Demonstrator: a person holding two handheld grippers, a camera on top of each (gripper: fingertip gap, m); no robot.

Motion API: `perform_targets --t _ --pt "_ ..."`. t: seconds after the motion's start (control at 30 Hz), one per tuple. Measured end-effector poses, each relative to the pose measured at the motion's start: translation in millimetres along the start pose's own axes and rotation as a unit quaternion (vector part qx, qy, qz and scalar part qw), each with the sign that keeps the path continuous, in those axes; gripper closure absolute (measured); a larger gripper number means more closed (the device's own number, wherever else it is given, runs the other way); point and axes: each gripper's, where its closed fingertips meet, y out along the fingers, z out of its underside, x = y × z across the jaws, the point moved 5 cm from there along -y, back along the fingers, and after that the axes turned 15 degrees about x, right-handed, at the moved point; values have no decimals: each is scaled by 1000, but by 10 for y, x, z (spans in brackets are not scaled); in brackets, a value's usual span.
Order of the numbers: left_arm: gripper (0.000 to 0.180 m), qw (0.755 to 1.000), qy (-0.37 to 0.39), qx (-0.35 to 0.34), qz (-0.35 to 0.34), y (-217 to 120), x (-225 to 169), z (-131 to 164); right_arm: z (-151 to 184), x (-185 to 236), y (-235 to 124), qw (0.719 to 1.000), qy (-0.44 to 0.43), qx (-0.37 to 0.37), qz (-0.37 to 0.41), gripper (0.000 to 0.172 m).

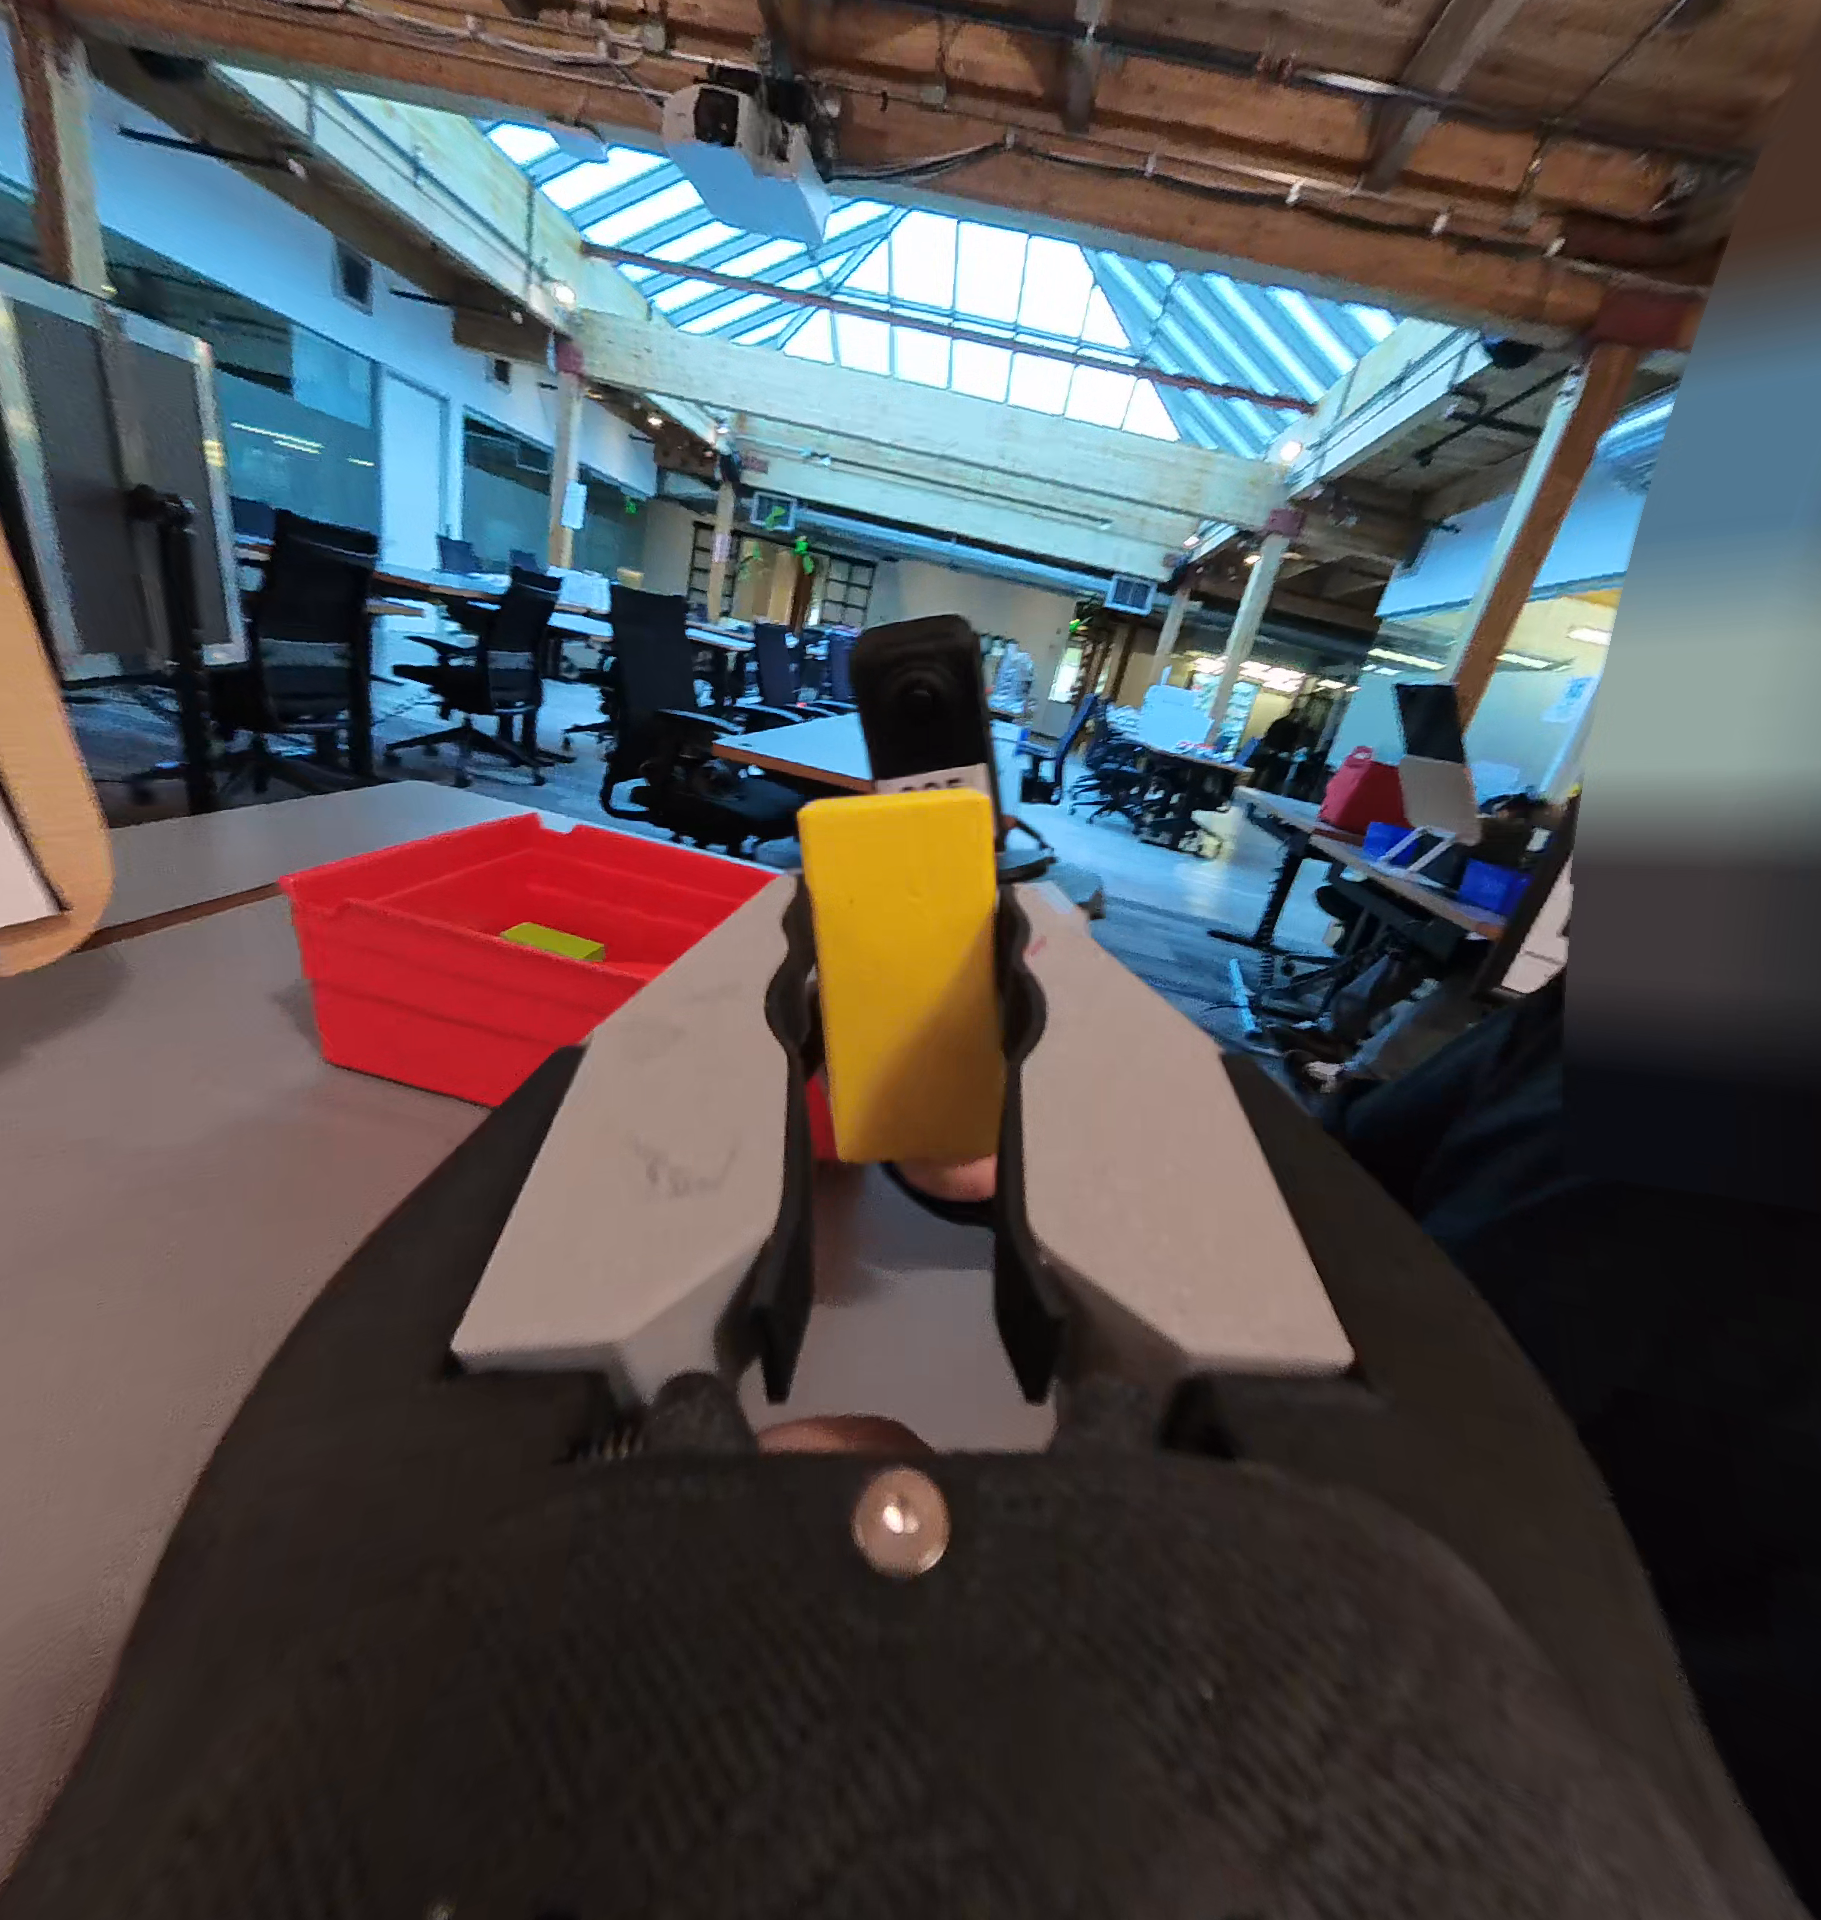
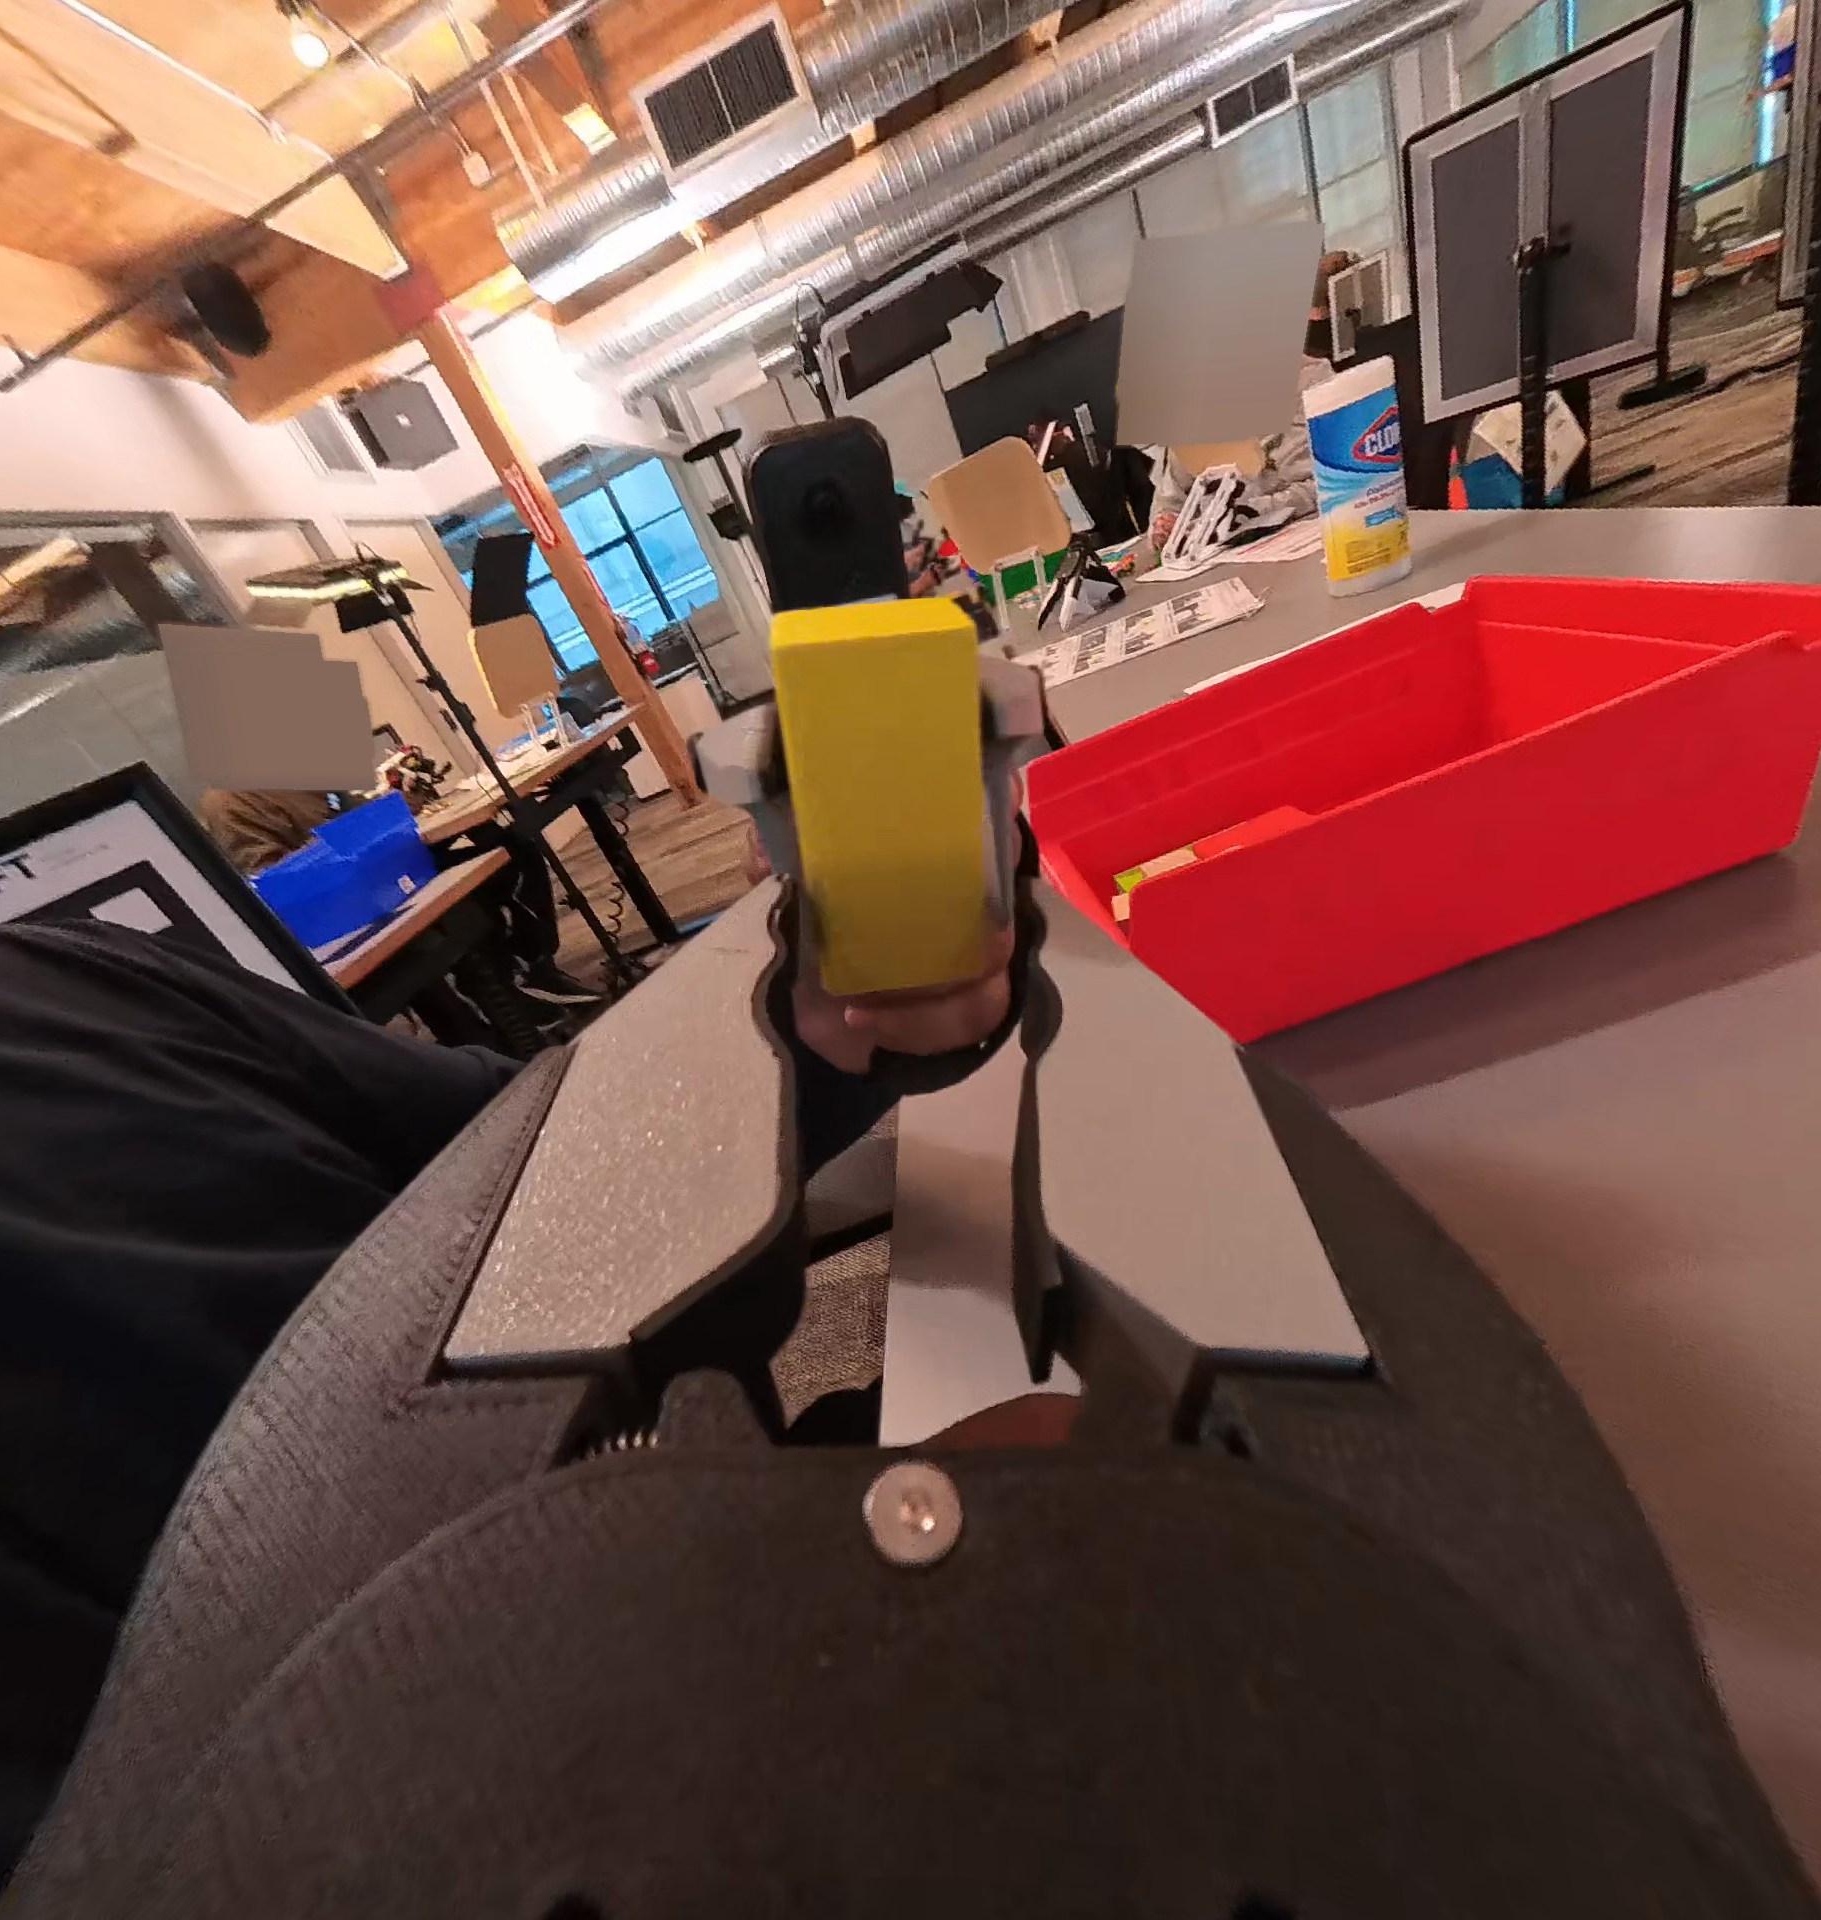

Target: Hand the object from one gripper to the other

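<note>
Though small, looks hard and stiff, like painted wood: 1 yellow block (image 1: 906,966), standing upright in the air, near the red bin (image 1: 418,977) on the grey table (image 1: 106,1143). Clamped on its 2 long sides by the left gripper (image 1: 901,935), with the black pads (image 1: 786,997) pressed flat against it. Looks light (no sag, no tilt). Smooth paint, so maybe a bit slippery; not likely to squash or break.

Seen from the other side, set between the fingers (image 2: 677,1039) of the right gripper (image 2: 904,914) too, but with those fingers a little apart from it, not squeezing yet as far as can be told.

Best to take hold low down on the same 2 flat sides, clear of the left gripper's fingers, pads square on. Squeeze with the right first, let go with the left second. Mind the hand (image 2: 921,1018) showing below the block
</note>
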Motion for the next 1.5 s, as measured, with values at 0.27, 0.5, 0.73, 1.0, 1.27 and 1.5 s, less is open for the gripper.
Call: perform_targets --t 0.27,0.5,0.73,1.0,1.27,1.5 --pt "149 1000 -13 -8 13 -6 15 67 34 7 77 999 -38 23 13 140" --pt "133 996 -51 69 -21 18 162 257 205 -99 -149 991 -29 76 101 140" --pt "130 991 -54 96 -72 -182 326 159 153 -618 -1667 928 43 103 354 140" --pt "137 977 -86 134 -141 -333 500 232 907 -1564 -2500 769 178 335 515 140" --pt "135 877 -51 203 -433 -1363 906 310 1156 -1932 -2474 696 186 405 563 140" --pt "130 768 -175 185 -587 -2760 961 491 785 -1573 -2370 749 149 326 557 126"
